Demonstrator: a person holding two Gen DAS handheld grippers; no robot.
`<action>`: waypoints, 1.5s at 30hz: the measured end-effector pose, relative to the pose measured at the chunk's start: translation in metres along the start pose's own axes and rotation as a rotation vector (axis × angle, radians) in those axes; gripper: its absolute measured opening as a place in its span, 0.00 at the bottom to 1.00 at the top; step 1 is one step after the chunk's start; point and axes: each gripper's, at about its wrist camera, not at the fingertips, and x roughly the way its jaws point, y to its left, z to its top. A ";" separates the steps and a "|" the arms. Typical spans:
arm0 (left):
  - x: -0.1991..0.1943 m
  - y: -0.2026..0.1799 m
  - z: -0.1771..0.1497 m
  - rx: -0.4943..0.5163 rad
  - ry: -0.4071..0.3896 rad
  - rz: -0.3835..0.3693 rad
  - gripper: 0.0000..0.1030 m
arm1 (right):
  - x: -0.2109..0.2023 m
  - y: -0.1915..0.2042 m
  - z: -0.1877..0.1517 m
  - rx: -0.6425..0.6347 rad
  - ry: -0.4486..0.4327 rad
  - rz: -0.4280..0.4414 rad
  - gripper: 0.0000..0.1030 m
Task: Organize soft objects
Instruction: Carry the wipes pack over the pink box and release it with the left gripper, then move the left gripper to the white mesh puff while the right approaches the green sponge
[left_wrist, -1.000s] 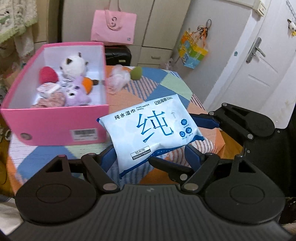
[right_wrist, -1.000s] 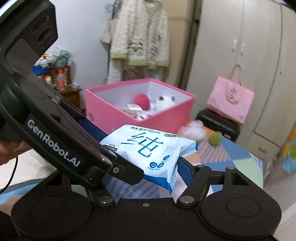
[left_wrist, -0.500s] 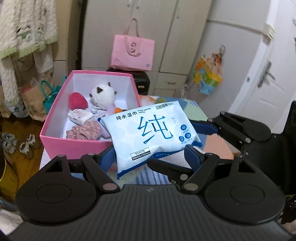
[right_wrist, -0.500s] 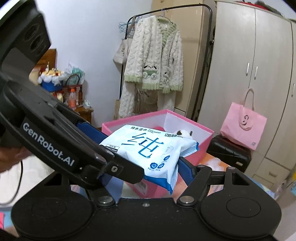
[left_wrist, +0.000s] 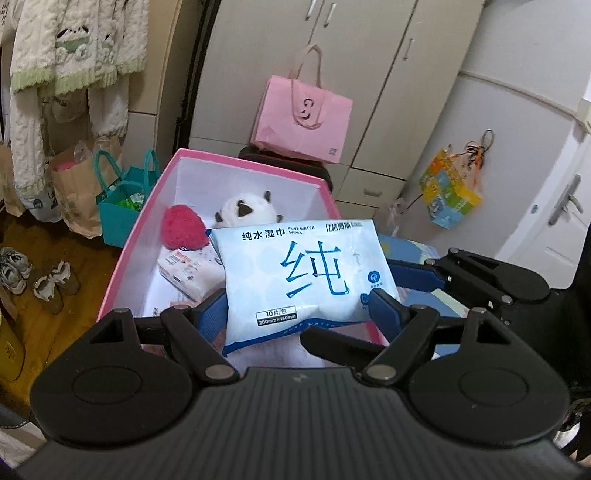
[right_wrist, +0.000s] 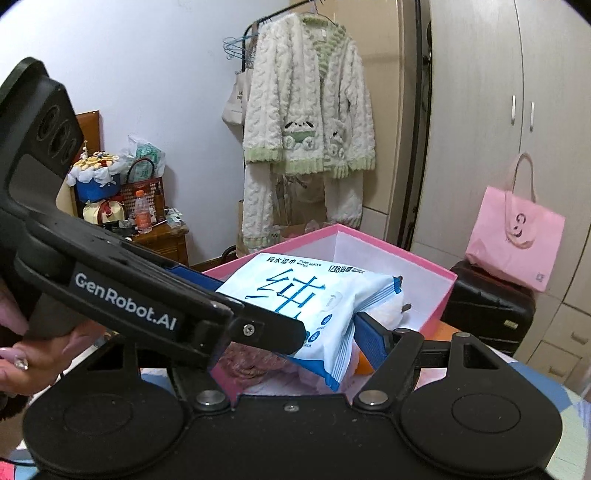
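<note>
Both the left gripper (left_wrist: 295, 310) and right gripper (right_wrist: 295, 314) clamp the glossy wet-wipe pack (left_wrist: 306, 273) above the pink box (left_wrist: 122, 266), whose fuzzy red ball (left_wrist: 183, 227) only the left view shows.

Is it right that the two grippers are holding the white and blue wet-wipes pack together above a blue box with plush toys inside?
Not quite: the box is pink, not blue, as the left wrist view shows. The rest holds: the left gripper and right gripper grip the wet-wipes pack together above the box, with a white plush toy and a red plush inside.
</note>
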 end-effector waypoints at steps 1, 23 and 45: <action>0.006 0.004 0.002 -0.001 0.007 0.007 0.77 | 0.006 -0.003 0.001 0.007 0.007 0.007 0.75; 0.005 0.014 0.005 0.078 -0.054 0.117 0.79 | 0.002 -0.046 -0.006 0.000 -0.025 -0.076 0.73; -0.011 -0.121 -0.020 0.341 -0.088 -0.030 0.78 | -0.128 -0.116 -0.027 0.157 -0.164 -0.156 0.74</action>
